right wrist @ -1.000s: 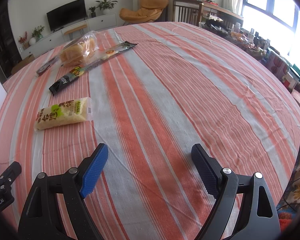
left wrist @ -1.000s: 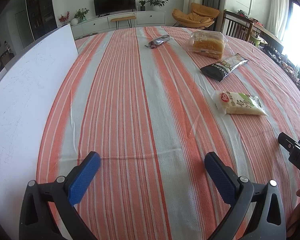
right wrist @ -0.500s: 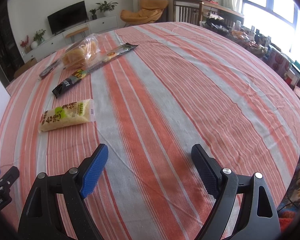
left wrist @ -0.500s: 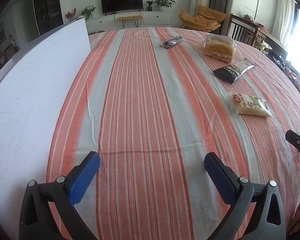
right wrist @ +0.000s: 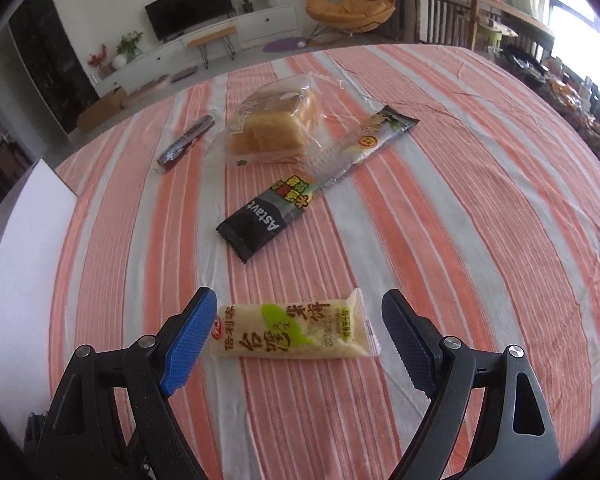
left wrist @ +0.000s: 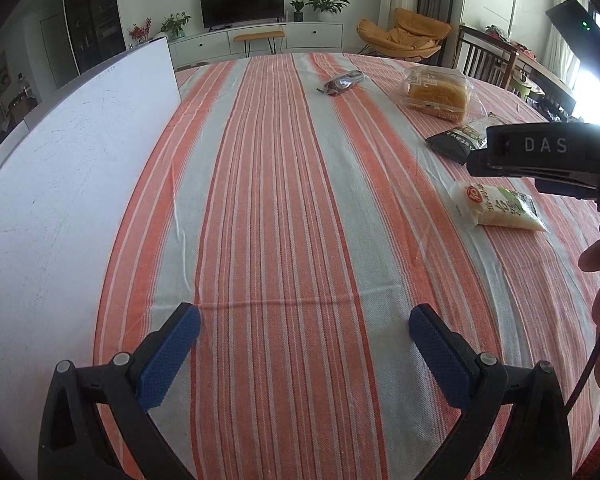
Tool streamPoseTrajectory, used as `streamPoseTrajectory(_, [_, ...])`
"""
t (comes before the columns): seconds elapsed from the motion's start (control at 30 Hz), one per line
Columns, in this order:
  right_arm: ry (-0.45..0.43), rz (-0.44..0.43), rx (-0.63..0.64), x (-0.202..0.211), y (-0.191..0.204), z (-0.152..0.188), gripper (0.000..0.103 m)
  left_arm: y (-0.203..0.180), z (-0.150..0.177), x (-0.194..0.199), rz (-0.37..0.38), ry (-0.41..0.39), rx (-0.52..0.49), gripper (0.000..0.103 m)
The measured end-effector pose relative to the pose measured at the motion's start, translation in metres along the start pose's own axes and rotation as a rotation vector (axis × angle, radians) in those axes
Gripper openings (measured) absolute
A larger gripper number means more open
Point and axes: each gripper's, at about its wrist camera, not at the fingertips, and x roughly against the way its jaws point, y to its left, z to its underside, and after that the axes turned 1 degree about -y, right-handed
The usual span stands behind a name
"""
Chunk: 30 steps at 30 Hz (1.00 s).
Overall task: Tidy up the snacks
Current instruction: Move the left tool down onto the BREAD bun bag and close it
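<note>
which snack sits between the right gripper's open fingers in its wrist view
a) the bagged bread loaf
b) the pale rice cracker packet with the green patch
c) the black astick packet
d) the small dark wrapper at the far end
b: in the right wrist view the pale rice cracker packet lies flat on the striped tablecloth between the fingers of the right gripper, which stand apart and do not clamp it; the other snacks lie farther away.

Bare striped cloth [left wrist: 280, 200] lies open between the white board [left wrist: 60, 184] and the snack packets [right wrist: 294, 334].
</note>
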Motion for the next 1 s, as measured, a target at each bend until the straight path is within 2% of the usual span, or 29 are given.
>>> streamPoseTrajectory(0.07, [0.048, 0.045, 0.129, -0.013, 0.015, 0.003, 0.086, 0.000, 0.000, 0.000, 0.000, 0.000, 0.000, 0.103])
streamPoseTrajectory(0.13, [0.023, 0.053, 0.209, -0.006, 0.010, 0.013, 0.085, 0.000, 0.000, 0.000, 0.000, 0.000, 0.000, 0.103])
streamPoseTrajectory(0.2, [-0.002, 0.125, 0.231, 0.007, -0.009, 0.023, 0.085, 0.000, 0.000, 0.000, -0.001, 0.000, -0.001, 0.103])
streamPoseTrajectory(0.27, [-0.085, 0.140, 0.185, 0.033, -0.038, 0.033, 0.086, 0.001, 0.000, 0.000, -0.002, 0.000, -0.001, 0.103])
streamPoseTrajectory(0.37, [-0.207, 0.110, 0.023, 0.069, -0.081, 0.050, 0.087, 0.001, 0.000, 0.000, -0.002, 0.000, 0.000, 0.103])
streamPoseTrajectory(0.43, [-0.255, 0.127, -0.084, 0.076, -0.107, 0.066, 0.087, 0.001, -0.001, 0.001, 0.000, 0.011, 0.003, 0.103])
streamPoseTrajectory(0.5, [-0.276, 0.168, -0.173, 0.075, -0.127, 0.080, 0.087, 0.001, -0.007, 0.004, 0.059, 0.054, 0.022, 0.102])
streamPoseTrajectory(0.53, [-0.287, 0.182, -0.213, 0.074, -0.134, 0.087, 0.087, 0.001, -0.012, 0.010, 0.101, 0.048, 0.053, 0.102])
streamPoseTrajectory(0.57, [-0.283, 0.184, -0.276, 0.074, -0.144, 0.090, 0.087, 0.001, -0.021, 0.018, 0.144, 0.025, 0.086, 0.102])
streamPoseTrajectory(0.6, [-0.293, 0.146, -0.326, 0.076, -0.152, 0.091, 0.087, -0.002, -0.032, 0.025, 0.188, -0.001, 0.113, 0.102])
streamPoseTrajectory(0.63, [-0.322, 0.117, -0.356, 0.081, -0.156, 0.092, 0.087, -0.007, -0.048, 0.031, 0.243, -0.019, 0.131, 0.102])
streamPoseTrajectory(0.67, [-0.336, 0.122, -0.373, 0.083, -0.159, 0.093, 0.087, -0.014, -0.067, 0.032, 0.301, -0.019, 0.135, 0.102])
streamPoseTrajectory(0.7, [-0.329, 0.131, -0.383, 0.083, -0.161, 0.093, 0.087, -0.023, -0.088, 0.030, 0.359, -0.001, 0.129, 0.102])
streamPoseTrajectory(0.77, [-0.290, 0.089, -0.395, 0.074, -0.163, 0.091, 0.087, -0.047, -0.131, 0.012, 0.428, 0.087, 0.091, 0.102])
streamPoseTrajectory(0.83, [-0.269, 0.062, -0.403, 0.069, -0.164, 0.091, 0.087, -0.077, -0.170, -0.015, 0.420, 0.174, 0.006, 0.102])
streamPoseTrajectory(0.9, [-0.265, 0.052, -0.410, 0.067, -0.166, 0.091, 0.087, -0.106, -0.200, -0.034, 0.330, 0.180, -0.107, 0.102])
streamPoseTrajectory(1.0, [-0.257, 0.035, -0.433, 0.065, -0.171, 0.094, 0.087, -0.141, -0.227, -0.065, 0.284, 0.209, -0.212, 0.102])
